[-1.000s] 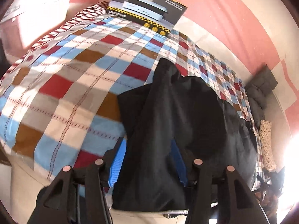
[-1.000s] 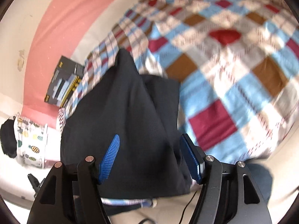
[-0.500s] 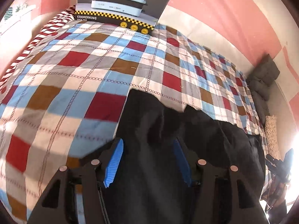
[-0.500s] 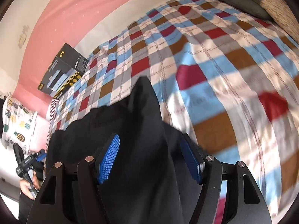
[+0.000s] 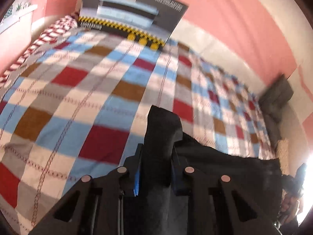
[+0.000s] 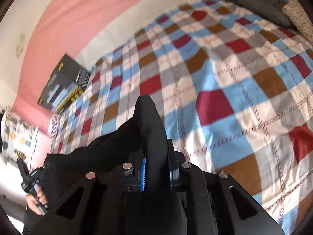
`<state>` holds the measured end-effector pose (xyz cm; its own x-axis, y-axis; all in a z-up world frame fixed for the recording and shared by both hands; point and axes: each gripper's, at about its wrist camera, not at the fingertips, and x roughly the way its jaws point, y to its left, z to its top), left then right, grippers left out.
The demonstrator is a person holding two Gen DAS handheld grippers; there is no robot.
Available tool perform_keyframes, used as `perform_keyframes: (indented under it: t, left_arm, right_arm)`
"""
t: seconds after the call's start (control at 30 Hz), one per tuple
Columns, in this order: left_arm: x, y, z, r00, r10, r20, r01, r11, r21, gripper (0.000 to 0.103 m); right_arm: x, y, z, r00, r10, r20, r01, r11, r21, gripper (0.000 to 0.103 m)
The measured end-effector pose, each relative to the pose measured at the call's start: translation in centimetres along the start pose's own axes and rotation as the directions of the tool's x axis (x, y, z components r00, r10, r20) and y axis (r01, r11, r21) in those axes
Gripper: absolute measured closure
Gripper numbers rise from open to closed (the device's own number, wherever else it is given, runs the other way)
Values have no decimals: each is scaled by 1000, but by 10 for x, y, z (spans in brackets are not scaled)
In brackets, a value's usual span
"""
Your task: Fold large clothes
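Both claws have just closed: the left claw and right claw now each pinch the black garment, lifted over the checked bed short of the box, ready to fold.

**Surroundings: bed, wall, boxed appliance**

Checked bedspread covers the bed, squares of red, blue, brown, grey and white, with stitched chain lines. Dark appliance box with yellow-black hazard stripe stands at the far edge, leaning against the pink wall; same box at left in right view. Grey pillows at the top right corner, speckled cushion just beside them. Pineapple-print fabric at far left.
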<state>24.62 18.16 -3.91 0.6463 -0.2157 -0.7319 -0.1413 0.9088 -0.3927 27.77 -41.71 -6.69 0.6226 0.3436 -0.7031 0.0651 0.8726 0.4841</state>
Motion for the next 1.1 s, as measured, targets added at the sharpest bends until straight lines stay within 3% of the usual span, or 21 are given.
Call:
perform_keyframes:
  t: [0.1, 0.27, 0.5, 0.63, 0.77, 0.9, 1.0, 1.1]
  left_arm:
    - [32, -7, -5, 997, 77, -25, -75, 995, 68, 79]
    - [65, 14, -22, 993, 106, -59, -106, 994, -1, 78]
    - [75, 7, -24, 980, 173, -96, -170, 985, 43, 73]
    - [56, 4, -17, 980, 179, -88, -174, 983, 57, 71]
    - [26, 7, -7, 985, 160, -70, -157, 987, 38, 67]
    - [-16, -3, -9, 989, 147, -11, -146, 988, 50, 67]
    - [-51, -28, -35, 997, 75, 32, -78, 992, 102, 66]
    - [-66, -60, -81, 1000, 5, 15, -8, 982, 191, 64]
  right_arm:
    - [31, -5, -6, 994, -98, -37, 97, 995, -26, 86]
    - [62, -19, -19, 988, -131, -84, 131, 991, -4, 86]
    - [75, -17, -21, 976, -180, -122, 176, 983, -47, 81]
    - [51, -10, -15, 976, -194, -96, 190, 980, -51, 76]
    - [4, 7, -17, 982, -191, -12, 189, 978, -91, 76]
    - [-34, 27, -33, 986, -164, 43, 168, 976, -141, 76]
    - [-50, 45, -63, 991, -121, 56, 129, 975, -183, 76]
    - [-43, 54, -103, 991, -125, 49, 133, 967, -219, 76]
